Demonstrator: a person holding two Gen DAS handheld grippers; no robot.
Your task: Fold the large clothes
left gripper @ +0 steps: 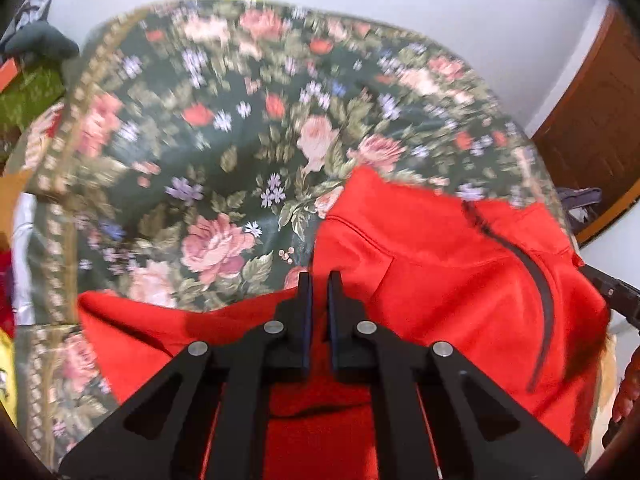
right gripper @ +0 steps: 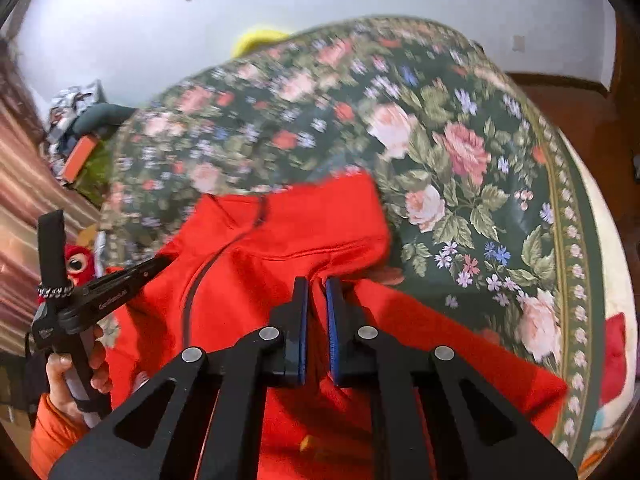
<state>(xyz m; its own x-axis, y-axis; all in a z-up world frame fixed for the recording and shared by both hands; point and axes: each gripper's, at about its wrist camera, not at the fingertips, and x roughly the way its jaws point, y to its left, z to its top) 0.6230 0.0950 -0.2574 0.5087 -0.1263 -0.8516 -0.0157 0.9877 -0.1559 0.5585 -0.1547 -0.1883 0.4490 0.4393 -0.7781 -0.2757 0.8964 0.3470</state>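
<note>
Garment: red zip jacket (left gripper: 440, 264), lower right of frame, lying soft and limp on floral bed (left gripper: 200, 120).
Left gripper (left gripper: 319, 280): jaws narrowing on red cloth.
Right gripper (right gripper: 317, 286): jaws pinching cloth likewise.
Hold: I am favouring seams.

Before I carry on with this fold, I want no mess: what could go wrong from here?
1. Both the left claw and right claw seem to pinch only a thin edge of the red jacket, so it may slip free.
2. The dark zipper curves, so the fold may come out crooked.
3. The floral bedspread could get dragged along.
</note>
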